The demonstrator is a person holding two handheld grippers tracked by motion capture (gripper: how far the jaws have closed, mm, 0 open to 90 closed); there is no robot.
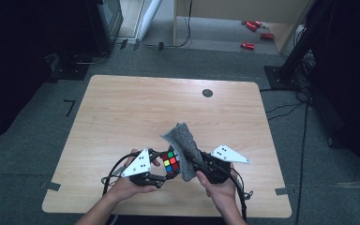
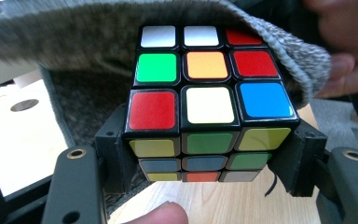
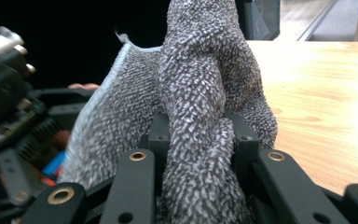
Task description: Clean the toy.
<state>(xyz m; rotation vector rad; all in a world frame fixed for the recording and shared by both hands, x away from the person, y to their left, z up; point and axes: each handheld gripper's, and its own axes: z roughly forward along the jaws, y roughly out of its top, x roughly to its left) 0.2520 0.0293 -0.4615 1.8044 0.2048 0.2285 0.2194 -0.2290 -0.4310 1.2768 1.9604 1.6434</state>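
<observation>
- Gripping the puzzle cube [image 1: 170,162] between its jaws, the left gripper [image 1: 161,169] is holding it above the table's [image 1: 122,112] near edge.
- The right gripper [image 1: 193,165] is pinching the grey cloth [image 1: 183,143], draping it over the cube; judging from this, the wiping step is in hand, and next the cloth needs rubbing across the faces.

left tool [image 1: 163,172] clamped, right tool [image 1: 198,165] clamped

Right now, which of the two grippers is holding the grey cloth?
The right gripper: its jaws are clamped on a bunched fold of the grey cloth. The left gripper instead grips the coloured puzzle cube, with the cloth draped over it.
</observation>
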